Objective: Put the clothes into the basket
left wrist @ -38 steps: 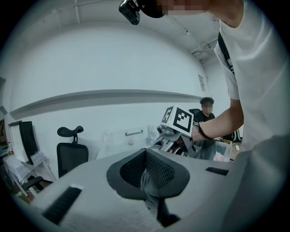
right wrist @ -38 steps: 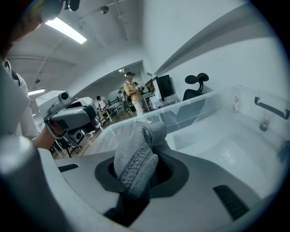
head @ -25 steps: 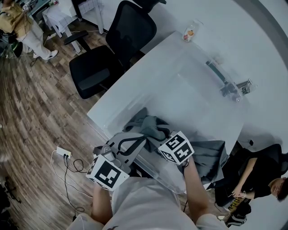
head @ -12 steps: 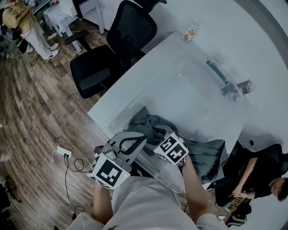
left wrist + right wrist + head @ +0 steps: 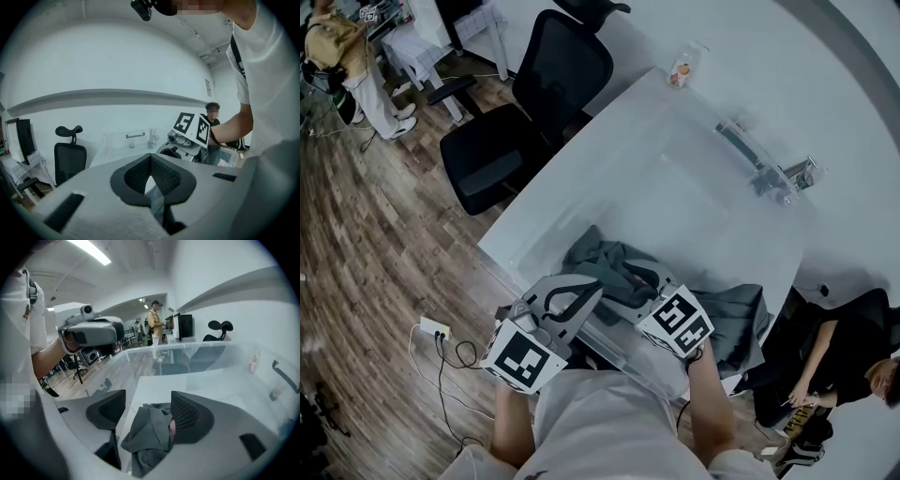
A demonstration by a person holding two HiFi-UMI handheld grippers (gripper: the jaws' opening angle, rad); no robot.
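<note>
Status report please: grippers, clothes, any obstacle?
Left gripper shut, by the clear plastic basket. Right gripper jaws just opening, dark grey clothes loose between them. No obstacle seen.

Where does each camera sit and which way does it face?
Head view: on the person's head, facing steeply down at the clear basket of grey clothes on the table; both forearms, left gripper and right gripper show.
Left gripper view: rides the left gripper, looks along its shut jaws across the table; torso and right arm show.
Right gripper view: rides the right gripper, looks down into the basket; its jaws have just been opening, clothes between them; left arm shows.
Shared: each gripper view shows the other gripper.
</note>
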